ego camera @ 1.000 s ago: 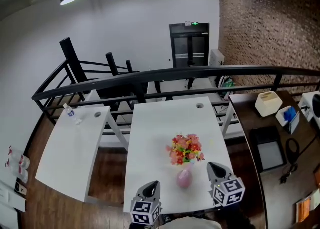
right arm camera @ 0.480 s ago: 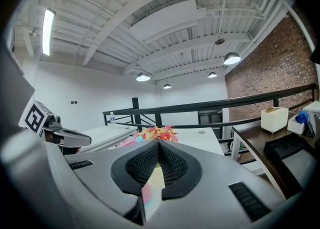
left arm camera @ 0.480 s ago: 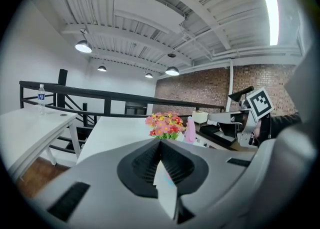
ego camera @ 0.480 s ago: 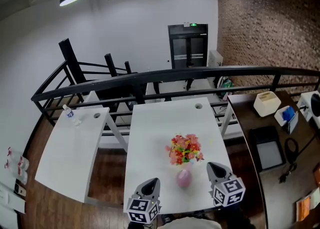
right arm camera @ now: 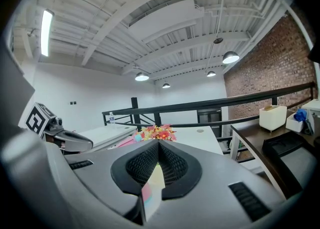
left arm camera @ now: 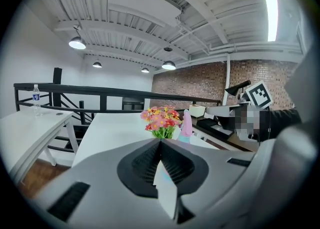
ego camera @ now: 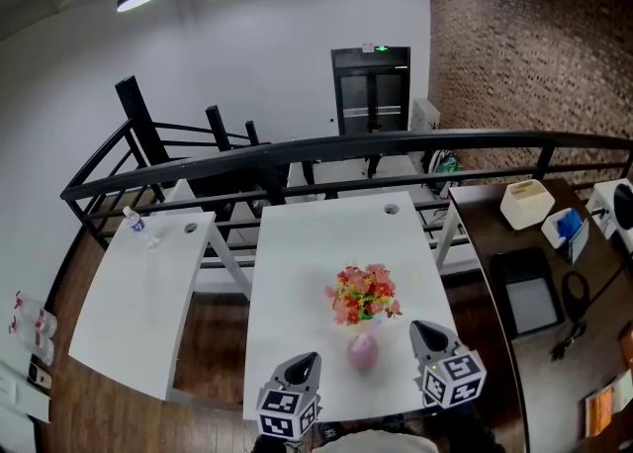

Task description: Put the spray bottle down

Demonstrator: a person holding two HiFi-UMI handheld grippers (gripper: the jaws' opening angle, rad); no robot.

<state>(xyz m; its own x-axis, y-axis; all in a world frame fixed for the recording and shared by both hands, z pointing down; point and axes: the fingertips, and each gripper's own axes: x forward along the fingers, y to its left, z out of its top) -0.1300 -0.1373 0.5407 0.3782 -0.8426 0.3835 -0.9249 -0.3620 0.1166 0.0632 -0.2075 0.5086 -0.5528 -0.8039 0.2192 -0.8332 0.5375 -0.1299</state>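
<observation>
A pink spray bottle (ego camera: 363, 350) stands upright on the white table (ego camera: 307, 273), just in front of a bunch of pink and yellow flowers (ego camera: 364, 295). Neither gripper touches it. My left gripper (ego camera: 302, 359) hovers at the table's near edge to the bottle's left, shut and empty. My right gripper (ego camera: 420, 327) sits to the bottle's right, jaws together with nothing in them. In the left gripper view the bottle (left arm camera: 186, 124) shows beside the flowers (left arm camera: 161, 121), past the closed jaw tips (left arm camera: 160, 141). The right gripper view has the flowers (right arm camera: 156, 133) just over its closed tips (right arm camera: 158, 143).
A second white table (ego camera: 138, 293) stands at the left with a small water bottle (ego camera: 136, 224) on it. A dark desk (ego camera: 504, 243) at the right carries a white box (ego camera: 527, 204) and a black tray (ego camera: 532, 305). A black railing (ego camera: 297, 154) runs behind the tables.
</observation>
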